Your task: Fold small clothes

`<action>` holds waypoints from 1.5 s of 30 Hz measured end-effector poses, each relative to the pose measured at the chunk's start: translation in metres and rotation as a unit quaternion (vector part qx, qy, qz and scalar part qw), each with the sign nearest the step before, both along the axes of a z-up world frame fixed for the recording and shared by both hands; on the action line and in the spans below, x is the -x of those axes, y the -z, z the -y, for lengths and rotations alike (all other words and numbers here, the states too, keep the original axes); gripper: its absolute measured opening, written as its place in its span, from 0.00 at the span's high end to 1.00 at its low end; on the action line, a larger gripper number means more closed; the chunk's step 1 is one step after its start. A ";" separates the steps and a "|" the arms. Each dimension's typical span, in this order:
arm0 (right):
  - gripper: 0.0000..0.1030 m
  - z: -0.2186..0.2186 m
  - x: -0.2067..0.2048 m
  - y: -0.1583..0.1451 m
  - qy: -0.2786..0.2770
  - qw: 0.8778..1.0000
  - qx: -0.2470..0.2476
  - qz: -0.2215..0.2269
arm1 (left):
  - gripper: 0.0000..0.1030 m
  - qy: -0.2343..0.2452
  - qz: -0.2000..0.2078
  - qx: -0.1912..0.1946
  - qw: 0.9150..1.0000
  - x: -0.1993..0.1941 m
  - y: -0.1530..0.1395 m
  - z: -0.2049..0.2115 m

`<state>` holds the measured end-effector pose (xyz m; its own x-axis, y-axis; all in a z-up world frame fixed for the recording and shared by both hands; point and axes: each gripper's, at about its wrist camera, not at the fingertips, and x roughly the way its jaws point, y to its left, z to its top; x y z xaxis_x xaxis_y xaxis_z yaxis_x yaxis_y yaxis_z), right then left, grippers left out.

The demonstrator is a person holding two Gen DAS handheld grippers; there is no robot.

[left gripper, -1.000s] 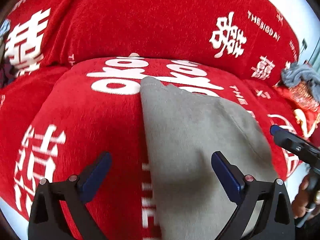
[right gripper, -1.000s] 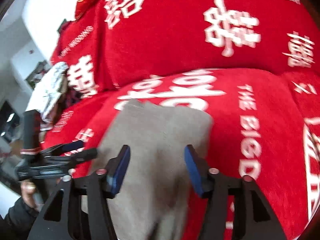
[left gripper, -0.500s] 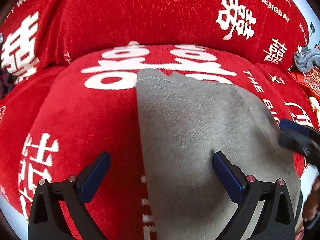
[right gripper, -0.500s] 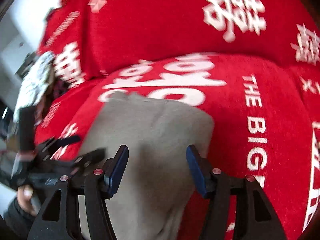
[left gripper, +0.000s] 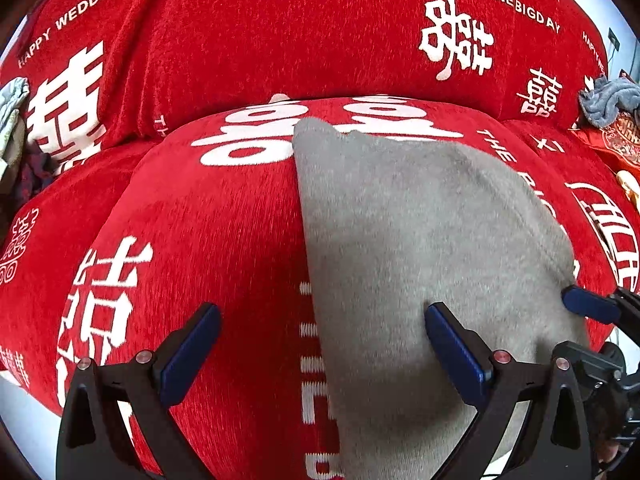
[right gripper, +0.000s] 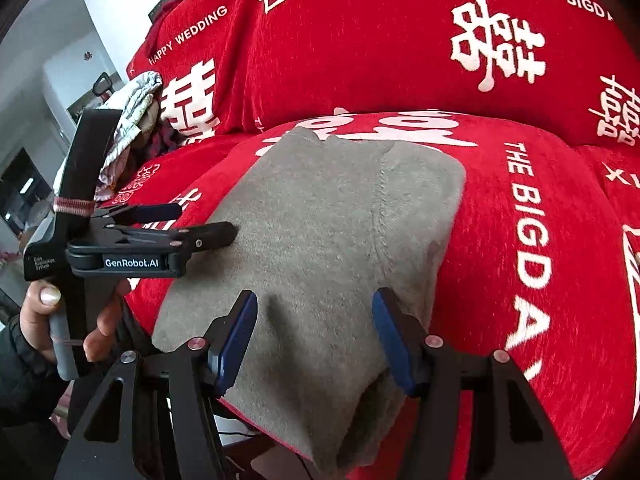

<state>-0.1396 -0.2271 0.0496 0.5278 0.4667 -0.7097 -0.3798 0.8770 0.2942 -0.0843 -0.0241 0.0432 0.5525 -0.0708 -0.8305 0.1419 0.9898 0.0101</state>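
Observation:
A grey knitted garment (left gripper: pixel 420 248) lies folded on a red sofa seat and hangs over its front edge; it also shows in the right wrist view (right gripper: pixel 320 248). My left gripper (left gripper: pixel 320 344) is open and straddles the garment's left edge, empty. Seen from the right wrist view, the left gripper (right gripper: pixel 200 224) hovers by that same edge. My right gripper (right gripper: pixel 314 332) is open above the garment's near part, holding nothing. Its blue fingertip (left gripper: pixel 588 304) shows at the garment's right edge in the left wrist view.
The red sofa cover (left gripper: pixel 200 220) has white lettering, with a backrest (right gripper: pixel 400 40) behind. A pile of clothes (right gripper: pixel 132 120) lies at the sofa's left end. A grey cloth (left gripper: pixel 608 100) and red packets lie at the right end.
Both grippers have drawn back a little toward the seat's front edge. The garment lies as before. Both grippers stay open.

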 end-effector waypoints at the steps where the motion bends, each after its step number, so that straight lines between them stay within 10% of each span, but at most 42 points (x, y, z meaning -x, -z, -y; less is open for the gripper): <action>1: 0.39 0.001 0.002 0.000 0.000 1.000 0.001 0.001 | 0.01 -0.001 0.001 0.001 1.000 0.002 0.001 0.000; 16: 0.29 -0.024 0.057 -0.029 0.057 0.987 0.134 0.067 | 0.01 -0.005 0.070 0.028 0.997 0.061 -0.034 0.004; 32: 0.29 -0.033 0.080 -0.035 0.140 0.978 0.151 0.031 | 0.01 -0.045 0.153 -0.047 0.986 0.122 -0.054 0.021; 45: 0.29 -0.041 0.100 -0.039 0.159 0.974 0.155 0.039 | 0.01 -0.039 0.158 -0.027 0.986 0.147 -0.054 0.015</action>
